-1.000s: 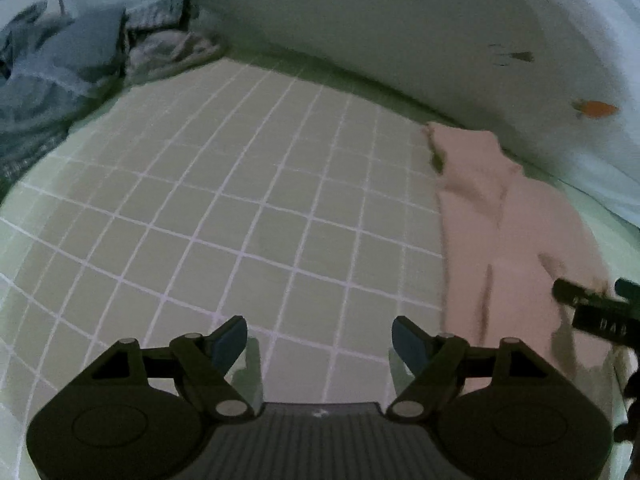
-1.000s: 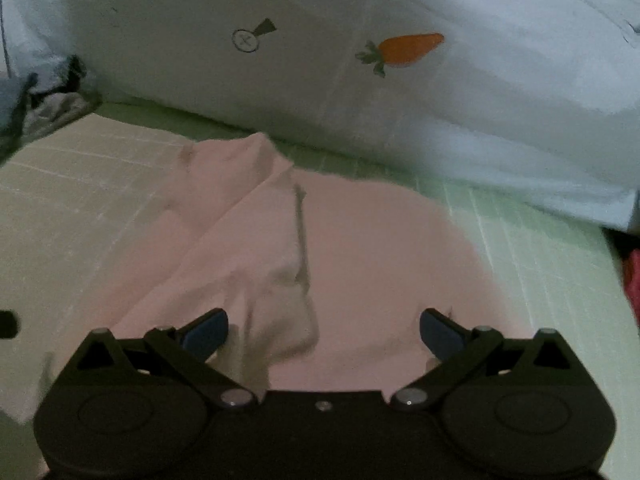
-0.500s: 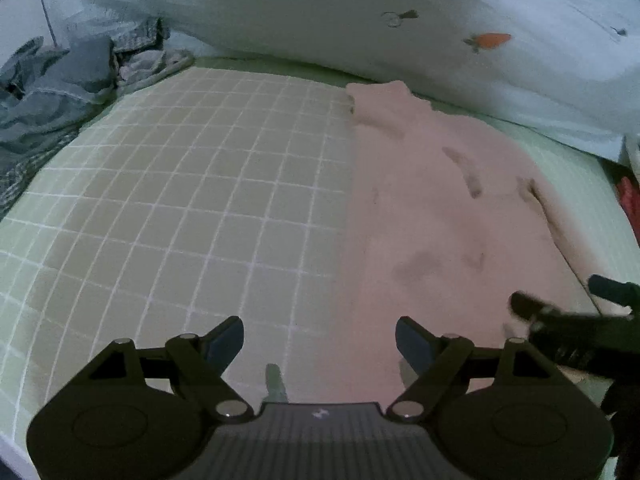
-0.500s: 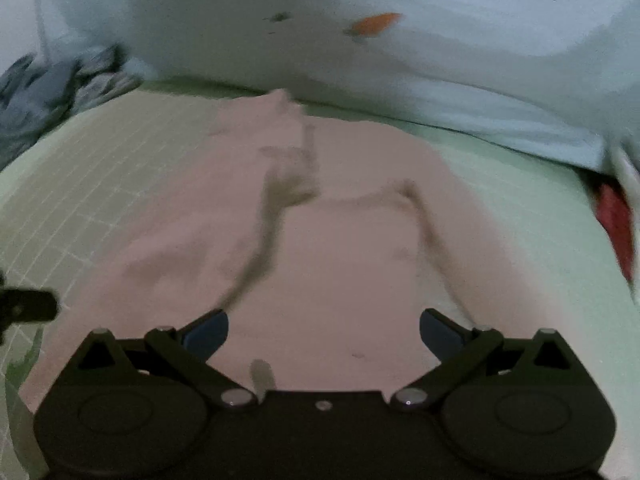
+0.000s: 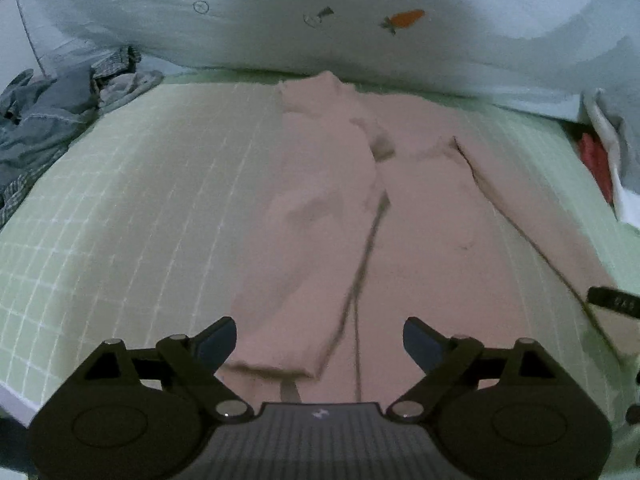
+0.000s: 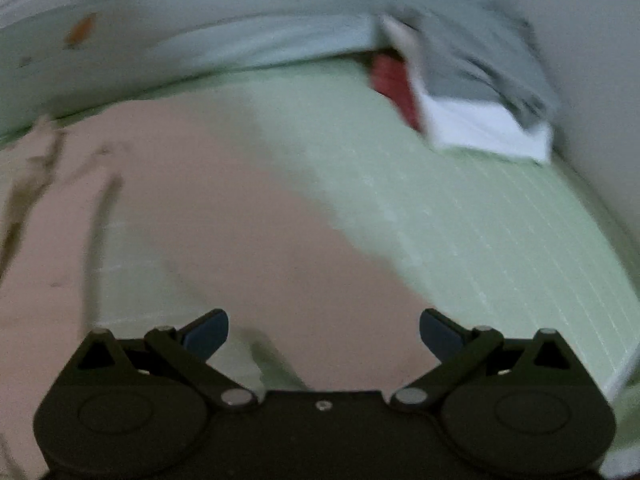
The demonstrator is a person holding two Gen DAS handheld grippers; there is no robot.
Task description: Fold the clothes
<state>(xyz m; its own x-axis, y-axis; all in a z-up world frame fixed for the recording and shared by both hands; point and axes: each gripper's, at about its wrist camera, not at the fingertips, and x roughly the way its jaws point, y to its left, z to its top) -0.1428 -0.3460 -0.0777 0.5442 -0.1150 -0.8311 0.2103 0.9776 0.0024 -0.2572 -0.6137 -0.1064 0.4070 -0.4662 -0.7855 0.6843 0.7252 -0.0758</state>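
A pink garment [image 5: 400, 216] lies spread lengthwise on the green checked bed sheet [image 5: 140, 200], with a folded strip along its left side and creases down the middle. My left gripper [image 5: 319, 338] is open and empty, just above the garment's near edge. The tip of the right gripper [image 5: 614, 301] shows at the right edge of the left wrist view. In the blurred right wrist view my right gripper [image 6: 324, 332] is open and empty above the garment's [image 6: 200, 220] right part.
A pile of grey-blue clothes [image 5: 44, 120] lies at the far left. A white quilt with carrot prints [image 5: 360, 20] runs along the back. Folded red, white and grey clothes [image 6: 460, 100] lie at the far right, near the sheet's right edge [image 6: 624, 364].
Both grippers have swung to the right and pulled back. The left view now centres on the garment; the right view now shows its right side and the folded clothes. Both grippers stayed open.
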